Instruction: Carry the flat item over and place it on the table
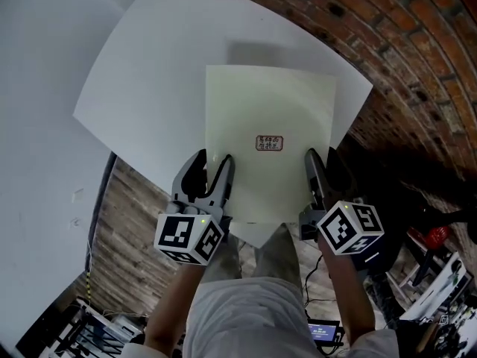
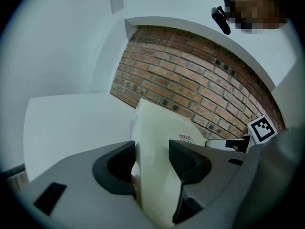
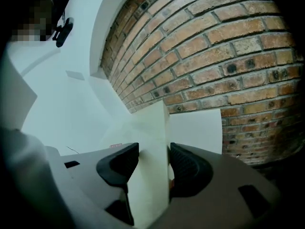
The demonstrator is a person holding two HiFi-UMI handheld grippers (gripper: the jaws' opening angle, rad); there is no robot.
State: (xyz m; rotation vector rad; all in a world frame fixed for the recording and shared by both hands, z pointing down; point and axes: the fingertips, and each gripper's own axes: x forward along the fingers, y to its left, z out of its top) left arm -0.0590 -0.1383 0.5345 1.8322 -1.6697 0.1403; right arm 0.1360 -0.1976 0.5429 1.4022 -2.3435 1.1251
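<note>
The white table filled most of your head view, one of its corners pointing back at your legs. A brick wall curved round its far right side, and a strip of wooden floor showed below its left edge.

You held the flat item, a pale cream sheet, over the middle and near part of that table. Its near edge reached about to the table's corner in front of you. A soft shadow lay on the table just beyond its far edge, though I could not tell whether that edge touched the surface.

Your left gripper was pinched on the sheet's near left corner. In the left gripper view the sheet stood on edge between the two dark pads, with the left pad pressed against it. Your right gripper was clamped on the near right corner, and in the right gripper view both pads were closed tight on the thin edge. The two grippers sat at about the same height, well apart, one at each side of the sheet.

A small red-printed label sat near the sheet's centre, between your grippers and a little beyond them.
</note>
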